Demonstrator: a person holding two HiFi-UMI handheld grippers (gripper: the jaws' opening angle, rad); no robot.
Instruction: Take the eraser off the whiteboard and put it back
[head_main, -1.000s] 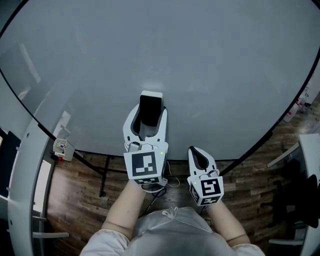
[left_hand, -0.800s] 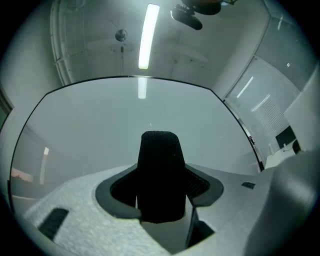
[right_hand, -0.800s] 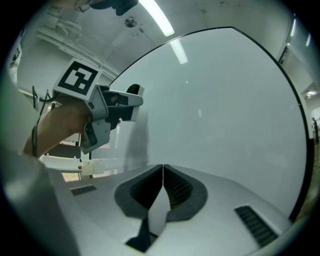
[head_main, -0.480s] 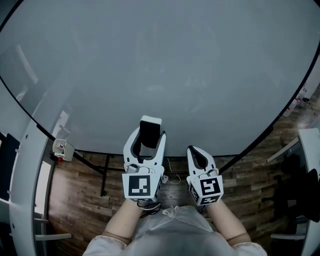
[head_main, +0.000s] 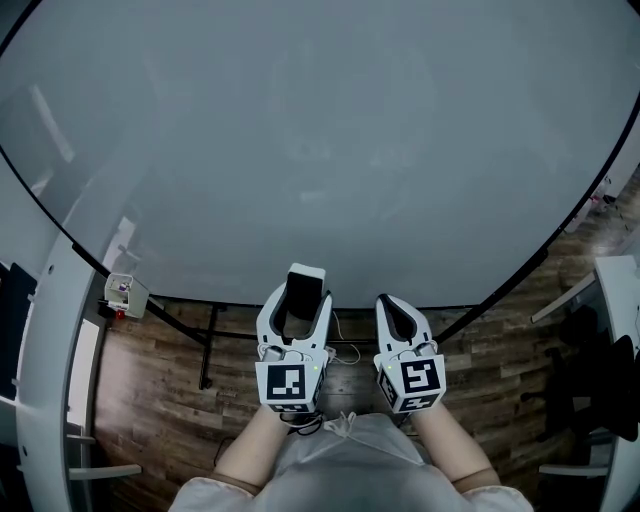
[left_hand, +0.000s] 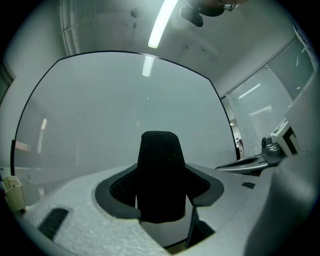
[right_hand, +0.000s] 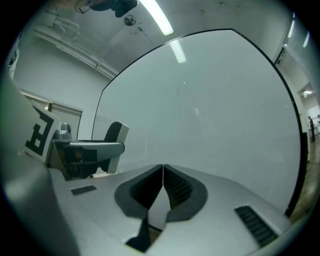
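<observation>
while the left tongs (head_main: 299, 297) point level gripping the eraser (head_main: 303, 285), the right tongs (head_main: 389, 302) sit clenched empty beside them.

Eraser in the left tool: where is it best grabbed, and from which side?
Probably by its two long edges, coming in from a short end, as the left gripper holds the eraser now. That way is narrow enough for the jaws, and the black felt face stays free.

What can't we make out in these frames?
Lower end of the black-felt, white-backed eraser: left gripper view, covered by the white fingers.
Small white box by the left edge of the large pale whiteboard: head view, too small to identify.
Whiteboard's top: head view, cut by frame edge.
</observation>
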